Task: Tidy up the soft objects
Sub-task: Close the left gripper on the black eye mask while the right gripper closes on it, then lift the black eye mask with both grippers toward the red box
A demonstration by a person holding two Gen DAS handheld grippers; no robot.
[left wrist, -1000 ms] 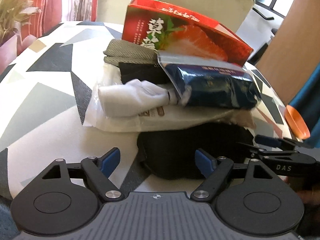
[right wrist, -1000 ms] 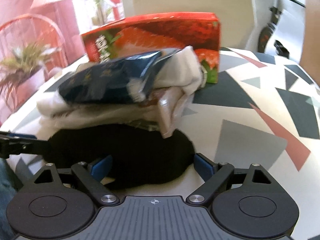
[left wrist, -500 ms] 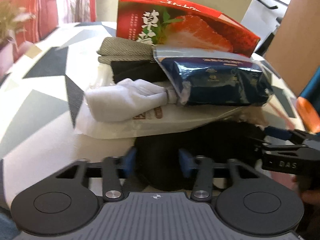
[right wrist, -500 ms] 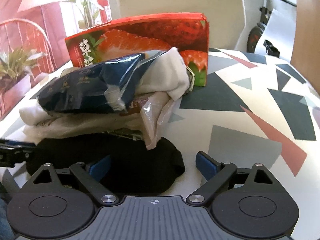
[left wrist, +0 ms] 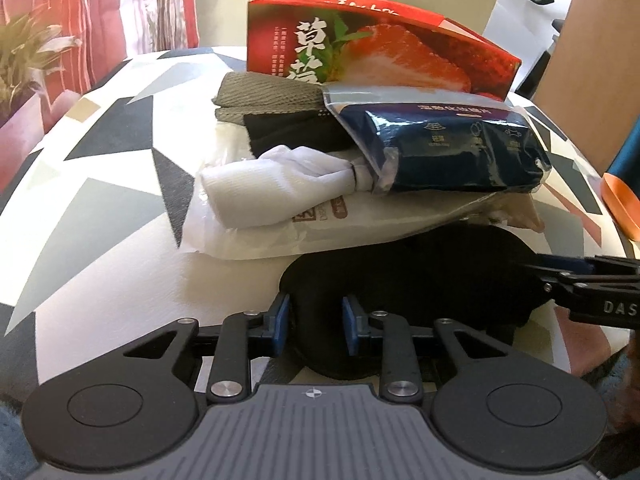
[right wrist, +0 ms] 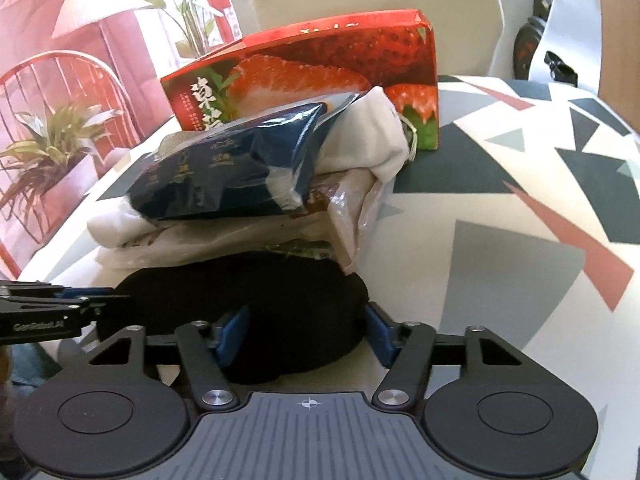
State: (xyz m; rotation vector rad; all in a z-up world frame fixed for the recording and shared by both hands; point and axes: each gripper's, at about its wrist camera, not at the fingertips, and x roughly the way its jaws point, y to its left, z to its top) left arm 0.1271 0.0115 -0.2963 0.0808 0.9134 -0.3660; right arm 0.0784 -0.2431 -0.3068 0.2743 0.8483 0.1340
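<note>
A black padded eye mask (left wrist: 400,272) lies at the near edge of the table, partly under a heap of soft things. My left gripper (left wrist: 314,320) is closing, and its blue pads pinch the mask's left end. In the right wrist view my right gripper (right wrist: 306,332) is also closing, with the mask's (right wrist: 280,300) right end filling the gap between its pads. Each gripper shows in the other's view: the right gripper (left wrist: 560,276) and the left gripper (right wrist: 92,300). On the heap sit a white rolled cloth (left wrist: 272,188) and a dark blue packet (left wrist: 460,148).
A white plastic bag (left wrist: 280,232), a grey knitted cloth (left wrist: 268,92) and a black cloth (left wrist: 292,132) make up the heap. A red strawberry box (left wrist: 380,52) stands behind it. The patterned table (left wrist: 100,200) extends left; an orange object (left wrist: 620,204) sits at the right edge.
The left jaws narrowed from wide apart onto the mask's left end. The right jaws stayed wide, then narrowed onto its right end. Neither hand has shifted much.
</note>
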